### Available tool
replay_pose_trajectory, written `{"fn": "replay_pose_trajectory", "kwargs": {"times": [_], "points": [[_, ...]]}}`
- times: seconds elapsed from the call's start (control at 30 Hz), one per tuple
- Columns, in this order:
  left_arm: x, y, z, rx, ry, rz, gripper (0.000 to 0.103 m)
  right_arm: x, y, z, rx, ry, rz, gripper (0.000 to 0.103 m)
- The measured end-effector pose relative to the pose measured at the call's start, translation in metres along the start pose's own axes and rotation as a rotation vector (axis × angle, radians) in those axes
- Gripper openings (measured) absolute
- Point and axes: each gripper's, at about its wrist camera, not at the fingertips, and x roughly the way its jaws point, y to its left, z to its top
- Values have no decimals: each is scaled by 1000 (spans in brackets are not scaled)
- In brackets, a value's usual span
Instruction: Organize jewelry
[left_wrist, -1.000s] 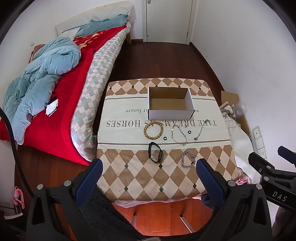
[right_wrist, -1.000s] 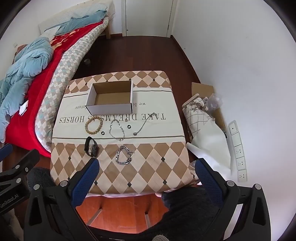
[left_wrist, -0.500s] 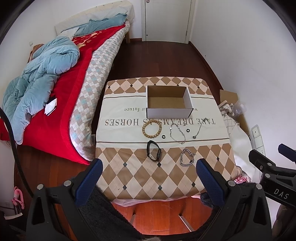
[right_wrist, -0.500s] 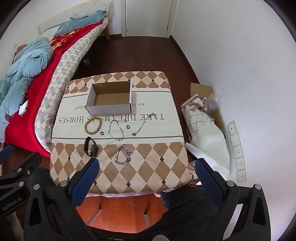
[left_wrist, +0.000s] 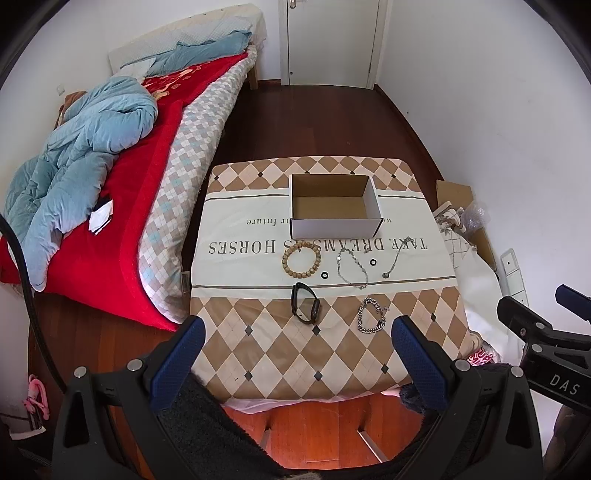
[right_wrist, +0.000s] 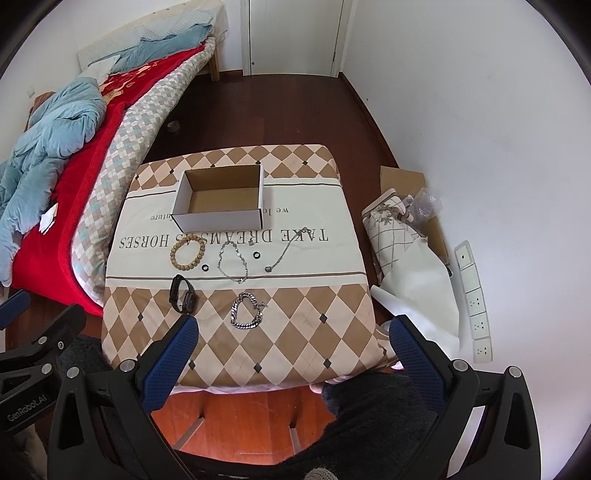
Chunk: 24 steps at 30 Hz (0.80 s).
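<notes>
An empty cardboard box stands on the cloth-covered table. In front of it lie a wooden bead bracelet, two small black rings, a thin silver chain, a pendant necklace, a black watch and a thick silver chain bracelet. My left gripper and right gripper are both open and empty, held high above the table's near edge.
A bed with a red cover and blue quilt runs along the left. Folded cloth and cardboard lie on the floor to the right, by a power strip. A white door is at the back.
Both views have shifted only slightly; the table sits a little lower and nearer in the left wrist view. Nothing on the table has moved.
</notes>
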Motion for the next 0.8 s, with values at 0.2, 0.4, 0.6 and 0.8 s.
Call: {"fn": "replay_pose_trajectory", "kwargs": {"times": [0.2, 0.4, 0.6, 0.8], "points": [[-2, 1, 0, -3, -4, -3, 103, -3, 1, 2, 2, -5, -4, 103], [-4, 2, 1, -3, -7, -5, 103, -3, 0, 3, 3, -6, -3, 103], [-5, 1, 3, -1, -12, -7, 103, -5, -1, 4, 3, -9, -1, 103], [-7, -2, 5, -2, -17, -7, 103, -6, -1, 5, 2, -11, -6, 103]]}}
